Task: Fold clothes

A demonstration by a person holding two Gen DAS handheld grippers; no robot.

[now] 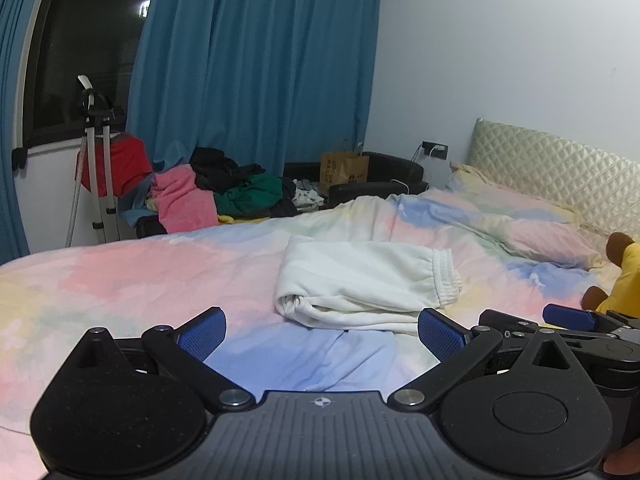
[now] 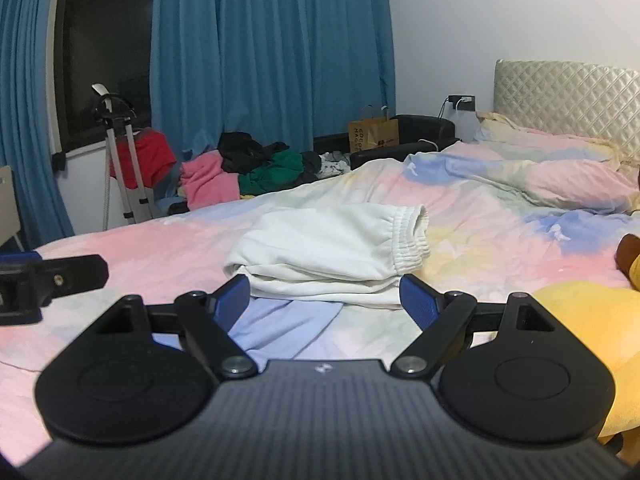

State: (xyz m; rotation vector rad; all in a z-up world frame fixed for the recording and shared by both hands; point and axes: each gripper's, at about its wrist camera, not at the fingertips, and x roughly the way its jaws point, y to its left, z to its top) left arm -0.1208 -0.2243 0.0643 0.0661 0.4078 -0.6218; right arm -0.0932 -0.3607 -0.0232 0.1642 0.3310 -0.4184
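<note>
left tool [image 1: 322,334]: jaws wide apart, empty | right tool [image 2: 325,300]: jaws wide apart, empty

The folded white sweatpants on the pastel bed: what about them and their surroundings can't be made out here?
- Folded white sweatpants: both views show only the top layer; legs are tucked under.
- Yellow plush toy: cut off by the right edge in both views.
- Brown paper bag: print too small to read.

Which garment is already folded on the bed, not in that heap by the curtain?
The white sweatpants, folded flat on the pastel bedspread just beyond both open grippers. The pink, black and green clothes lie crumpled past the bed's far edge.
</note>
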